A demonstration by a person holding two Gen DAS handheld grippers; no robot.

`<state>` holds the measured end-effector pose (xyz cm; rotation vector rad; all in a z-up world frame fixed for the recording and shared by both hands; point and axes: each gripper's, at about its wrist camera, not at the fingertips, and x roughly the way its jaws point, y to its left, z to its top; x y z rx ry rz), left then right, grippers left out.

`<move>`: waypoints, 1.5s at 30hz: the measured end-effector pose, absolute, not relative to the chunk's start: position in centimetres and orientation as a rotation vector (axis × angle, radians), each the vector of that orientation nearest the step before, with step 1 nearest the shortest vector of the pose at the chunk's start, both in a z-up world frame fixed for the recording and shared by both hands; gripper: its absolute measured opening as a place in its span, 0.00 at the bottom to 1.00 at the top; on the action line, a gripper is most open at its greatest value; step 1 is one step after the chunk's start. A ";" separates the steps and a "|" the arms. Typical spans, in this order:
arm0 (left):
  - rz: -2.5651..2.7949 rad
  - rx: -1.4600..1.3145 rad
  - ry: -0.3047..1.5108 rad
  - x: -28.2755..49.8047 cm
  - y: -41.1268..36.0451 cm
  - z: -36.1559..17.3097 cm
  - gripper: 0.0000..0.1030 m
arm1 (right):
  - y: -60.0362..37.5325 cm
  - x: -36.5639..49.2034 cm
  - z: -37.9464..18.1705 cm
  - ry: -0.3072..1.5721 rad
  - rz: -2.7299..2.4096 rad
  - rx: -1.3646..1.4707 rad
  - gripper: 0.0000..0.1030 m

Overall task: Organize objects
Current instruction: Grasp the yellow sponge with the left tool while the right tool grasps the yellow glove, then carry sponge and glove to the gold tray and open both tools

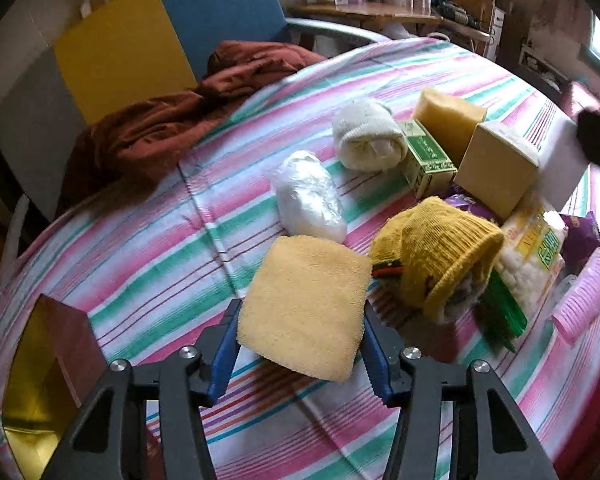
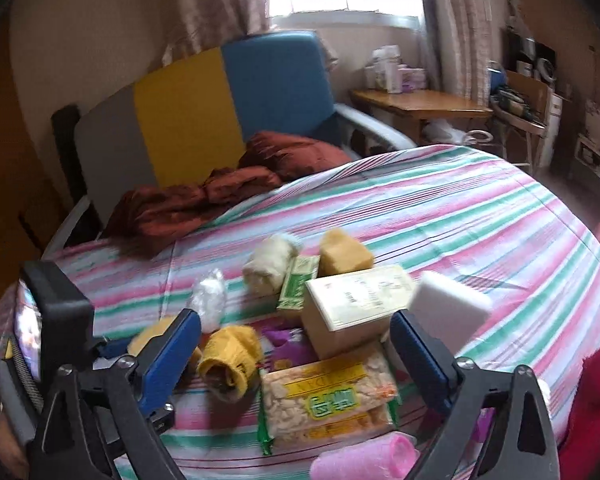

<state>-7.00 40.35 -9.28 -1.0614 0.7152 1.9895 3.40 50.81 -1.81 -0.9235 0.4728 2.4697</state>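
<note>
On the striped bedspread [image 1: 140,264] we are holding the yellow sponge cloth [image 1: 306,308] in the left gripper [image 1: 304,320]; right gripper [image 2: 296,344] gaping empty, the clutter at frame right looking mostly unsorted.

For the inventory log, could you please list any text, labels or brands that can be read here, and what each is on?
No text here can be read with confidence.
Snack bag: green and yellow label with large characters, too blurred to read.
Green box: ornate print, too small.
Tan box: dark marks on its pale top, blurred.
Purple packet: small logo, illegible.
</note>
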 end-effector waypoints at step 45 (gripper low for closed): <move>2.645 -0.893 0.306 -2.4 12.1 3.0 0.55 | 36.8 -1.8 -1.8 0.223 2.886 -1.165 0.29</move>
